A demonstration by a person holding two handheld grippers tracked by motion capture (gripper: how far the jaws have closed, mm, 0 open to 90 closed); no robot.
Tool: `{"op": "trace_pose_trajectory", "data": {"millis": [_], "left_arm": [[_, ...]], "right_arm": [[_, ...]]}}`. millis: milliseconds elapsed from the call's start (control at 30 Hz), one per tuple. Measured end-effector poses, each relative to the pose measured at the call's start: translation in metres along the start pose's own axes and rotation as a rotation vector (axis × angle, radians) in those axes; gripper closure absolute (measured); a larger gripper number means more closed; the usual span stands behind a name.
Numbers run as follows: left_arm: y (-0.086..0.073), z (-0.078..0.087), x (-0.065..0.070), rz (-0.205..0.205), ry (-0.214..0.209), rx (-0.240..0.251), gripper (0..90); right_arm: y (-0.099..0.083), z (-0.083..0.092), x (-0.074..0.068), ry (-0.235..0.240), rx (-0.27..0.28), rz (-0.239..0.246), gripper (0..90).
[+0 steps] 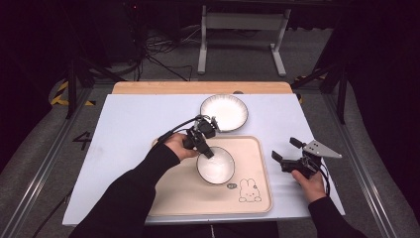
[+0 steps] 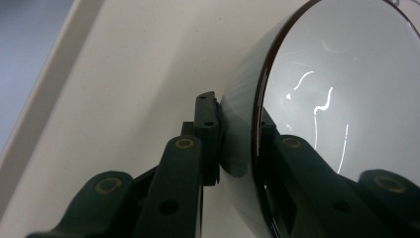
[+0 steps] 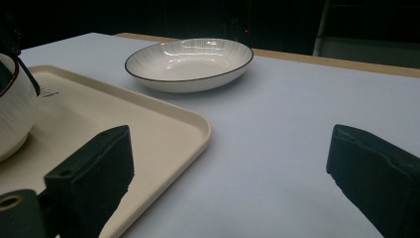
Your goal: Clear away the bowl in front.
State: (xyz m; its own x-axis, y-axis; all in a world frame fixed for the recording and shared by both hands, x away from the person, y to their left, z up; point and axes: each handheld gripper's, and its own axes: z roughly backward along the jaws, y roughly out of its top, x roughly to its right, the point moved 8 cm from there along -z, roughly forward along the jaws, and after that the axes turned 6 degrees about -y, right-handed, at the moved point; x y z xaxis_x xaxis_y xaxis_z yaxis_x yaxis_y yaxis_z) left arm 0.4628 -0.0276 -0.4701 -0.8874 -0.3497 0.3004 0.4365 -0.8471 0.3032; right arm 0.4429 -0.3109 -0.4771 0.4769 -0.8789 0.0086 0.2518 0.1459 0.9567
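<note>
The left hand-held gripper (image 1: 206, 150) pinches the left rim of the bowl (image 1: 216, 166), which sits on the tray (image 1: 257, 171) near the desk's (image 1: 129, 124) middle. The right hand-held gripper (image 1: 285, 150) hovers spread, right of the tray.

A tray (image 1: 173, 198) lies on the near middle of the table (image 1: 129, 124). A bowl (image 1: 218, 166) sits on the tray, toward its far side. A plate (image 1: 224, 112) rests on the table just behind the tray's far edge. The left gripper (image 1: 205, 148) is at the bowl's left rim. The right gripper (image 1: 283, 150) stands right of the tray, apart from it.
</note>
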Motion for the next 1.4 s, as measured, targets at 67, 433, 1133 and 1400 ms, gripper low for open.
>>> {"op": "trace_pose_trajectory", "data": {"millis": [67, 433, 1133, 1400], "left_arm": [[0.000, -0.001, 0.000, 0.012, 0.001, 0.002, 80.4], [-0.002, -0.004, -0.008, 0.052, 0.007, 0.022, 71.4], [-0.004, 0.048, 0.018, -0.016, 0.091, 0.463, 0.1], [-0.019, 0.066, 0.026, -0.029, 0.114, 0.589, 0.0]], "right_arm": [[0.000, 0.000, 0.000, 0.000, 0.000, 0.000, 4.9], [0.000, 0.000, 0.000, 0.000, 0.001, -0.001, 4.9], [0.000, 0.000, 0.000, -0.001, 0.000, -0.001, 4.9], [0.000, 0.000, 0.000, -0.002, 0.000, 0.000, 4.9]]}}
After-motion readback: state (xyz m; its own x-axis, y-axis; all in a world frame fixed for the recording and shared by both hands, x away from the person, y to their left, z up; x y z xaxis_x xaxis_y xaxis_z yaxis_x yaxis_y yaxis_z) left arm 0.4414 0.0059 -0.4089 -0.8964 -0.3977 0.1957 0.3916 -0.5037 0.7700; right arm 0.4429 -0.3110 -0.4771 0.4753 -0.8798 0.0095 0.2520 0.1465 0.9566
